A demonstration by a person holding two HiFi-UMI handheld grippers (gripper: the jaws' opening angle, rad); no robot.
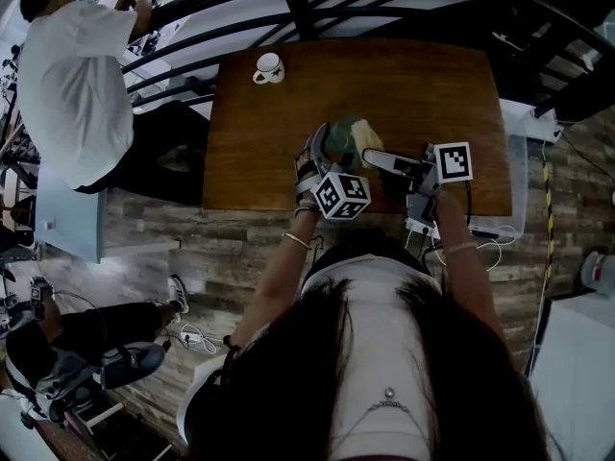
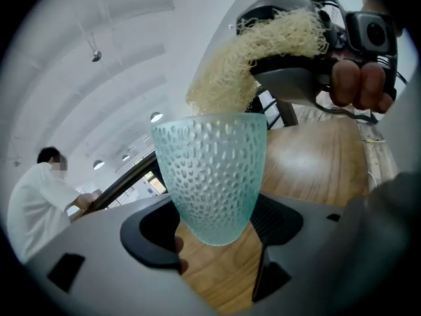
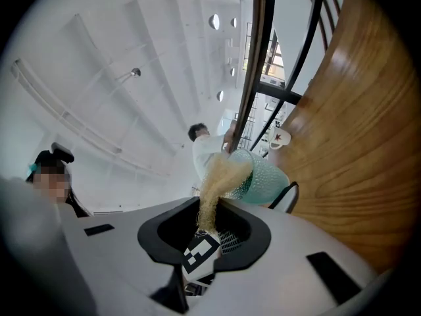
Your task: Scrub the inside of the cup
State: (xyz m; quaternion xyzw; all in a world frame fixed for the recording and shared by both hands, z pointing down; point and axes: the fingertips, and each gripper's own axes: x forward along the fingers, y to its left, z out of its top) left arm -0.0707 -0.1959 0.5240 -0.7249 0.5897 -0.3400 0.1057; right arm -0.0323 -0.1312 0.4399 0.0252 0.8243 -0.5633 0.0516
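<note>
A pale teal dimpled cup (image 2: 214, 176) sits between the jaws of my left gripper (image 2: 214, 232), which is shut on its lower part. In the head view the cup (image 1: 338, 140) is held above the wooden table (image 1: 288, 152), near its front edge. A strip of beige loofah scrubber (image 3: 214, 193) is pinched in my right gripper (image 3: 207, 232). Its far end reaches the mouth of the cup (image 3: 263, 176). From the left gripper view the scrubber (image 2: 256, 58) curves down from the right gripper (image 2: 309, 78) into the cup's rim.
A white mug (image 1: 269, 67) stands at the table's far edge. A person in a white shirt (image 1: 72, 84) is beyond the table's left side, by a black railing (image 1: 317, 8). Cables (image 1: 480, 243) lie on the plank floor to the right.
</note>
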